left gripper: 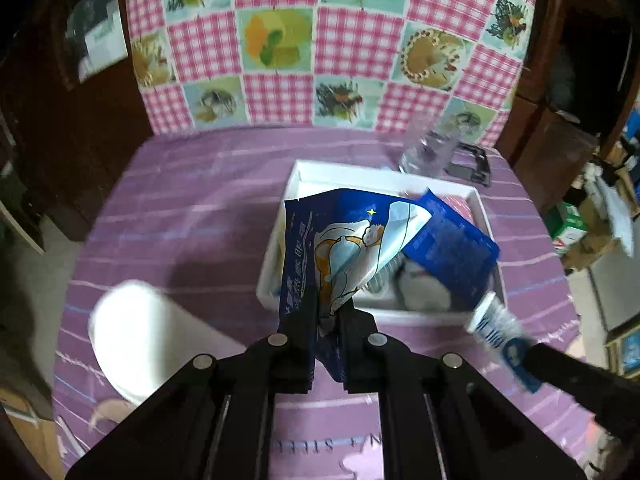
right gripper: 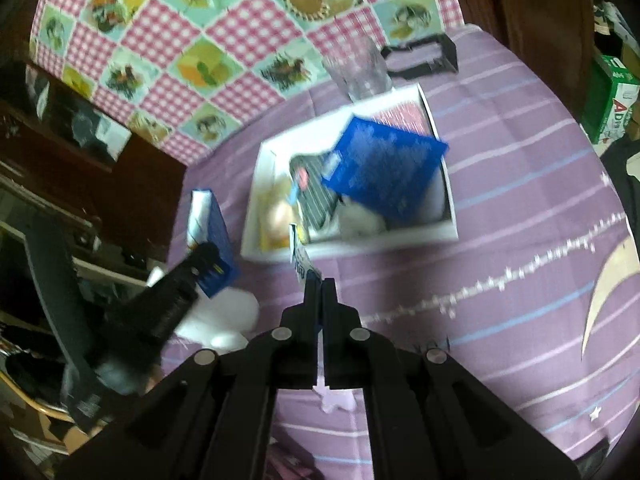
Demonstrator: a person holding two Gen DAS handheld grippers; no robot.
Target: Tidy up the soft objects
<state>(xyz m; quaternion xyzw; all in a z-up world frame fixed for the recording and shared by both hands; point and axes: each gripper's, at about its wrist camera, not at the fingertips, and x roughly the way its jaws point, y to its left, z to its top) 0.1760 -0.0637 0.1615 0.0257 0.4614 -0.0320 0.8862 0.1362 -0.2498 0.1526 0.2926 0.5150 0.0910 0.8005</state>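
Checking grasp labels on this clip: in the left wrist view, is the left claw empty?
No, the left claw is shut on a dark blue illustrated packet, which sticks up from between its fingers in front of the white box.

A pink checked patchwork cloth [left gripper: 320,48] hangs across the top of the frame; dark wooden furniture [left gripper: 60,120] flanks it, cluttered boxes [left gripper: 576,224] at right.
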